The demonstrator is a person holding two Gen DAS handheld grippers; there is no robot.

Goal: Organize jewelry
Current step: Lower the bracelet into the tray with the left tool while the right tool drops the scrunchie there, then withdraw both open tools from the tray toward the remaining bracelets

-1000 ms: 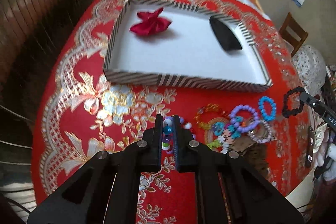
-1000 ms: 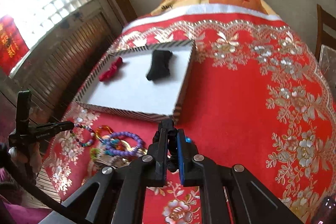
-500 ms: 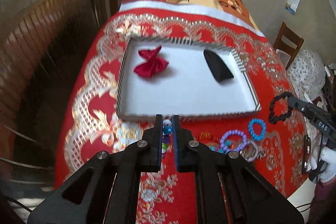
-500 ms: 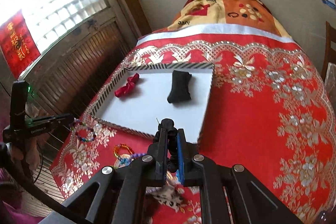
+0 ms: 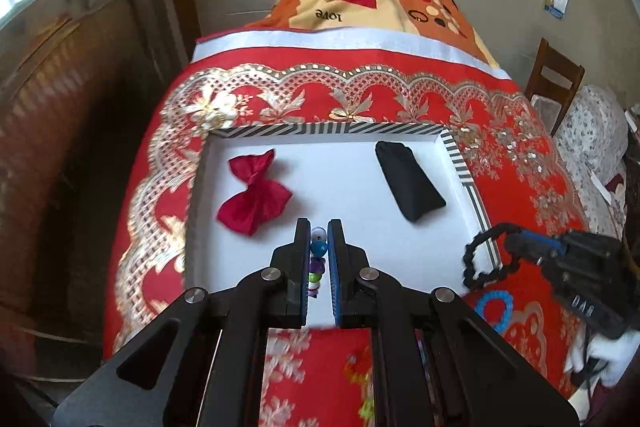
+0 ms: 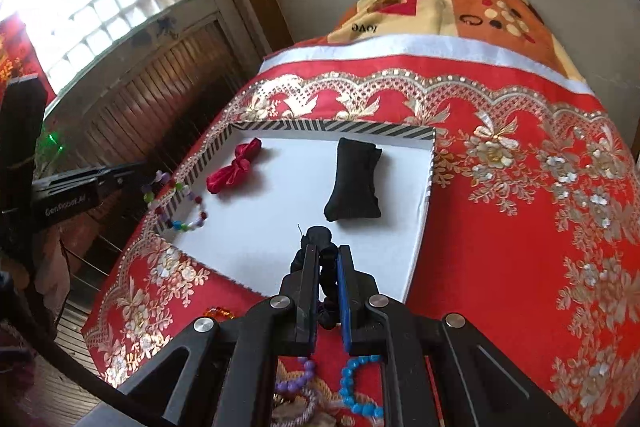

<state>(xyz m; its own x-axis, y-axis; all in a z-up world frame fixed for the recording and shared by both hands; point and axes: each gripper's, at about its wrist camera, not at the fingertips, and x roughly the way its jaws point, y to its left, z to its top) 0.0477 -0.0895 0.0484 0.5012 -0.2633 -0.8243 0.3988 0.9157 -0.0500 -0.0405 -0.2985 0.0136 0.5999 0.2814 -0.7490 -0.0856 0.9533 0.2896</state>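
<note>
Both hands are loaded right now. The left hand-held gripper [image 5: 319, 259] is pinched nearly closed on a multicoloured beaded bracelet [image 5: 318, 254], which hangs as a loop off its tips in the other view [image 6: 176, 203]. The right hand-held gripper [image 6: 327, 267] is clamped just as tight on a black beaded bracelet [image 6: 322, 239], seen dangling as a ring from the left camera [image 5: 482, 258].

What matters for the drop is the shallow white tray with the black-and-white striped rim [image 5: 320, 129] on the red and gold embroidered tablecloth [image 5: 520, 195]. From the left gripper, the tray floor is dead ahead at 12 o'clock and right under the tips, so I'd say that hand is nearer to letting go. From the right gripper, the tray also sits at 12, running off toward 11, with its near edge just under the jaws.

Already in the tray: a red satin bow [image 5: 256, 199] at about 11 from the left gripper and a black fabric pouch [image 5: 410, 185] at about 1, its long axis running roughly 11 to 5. There's open white floor between them. More bracelets, a blue beaded one [image 6: 356, 383] included, wait on the cloth.
</note>
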